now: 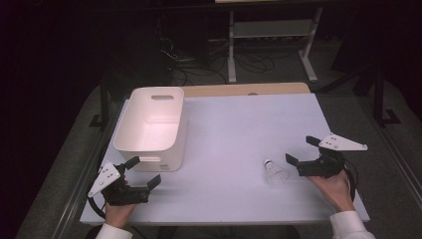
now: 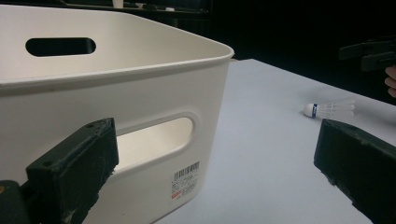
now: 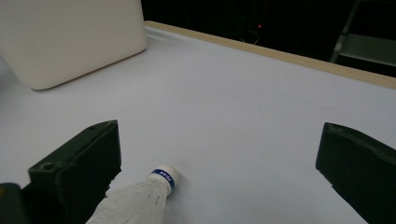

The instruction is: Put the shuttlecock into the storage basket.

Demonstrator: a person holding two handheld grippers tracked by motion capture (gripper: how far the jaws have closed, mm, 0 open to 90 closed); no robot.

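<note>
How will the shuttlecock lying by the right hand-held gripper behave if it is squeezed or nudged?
The shuttlecock looks very light: thin translucent skirt, small cork tip. Lying on its side on the smooth table, it would probably pivot or roll in an arc when nudged. The skirt likely flexes or crushes, so the open right hand-held gripper should close gently.

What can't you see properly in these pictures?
- Shuttlecock: in the right gripper view, its feather end is cut off by the bottom edge.
- Label on the white bin: in the left gripper view, the print is too small to read.
- Bin floor: in the high view, the near wall hides its closest strip.
</note>
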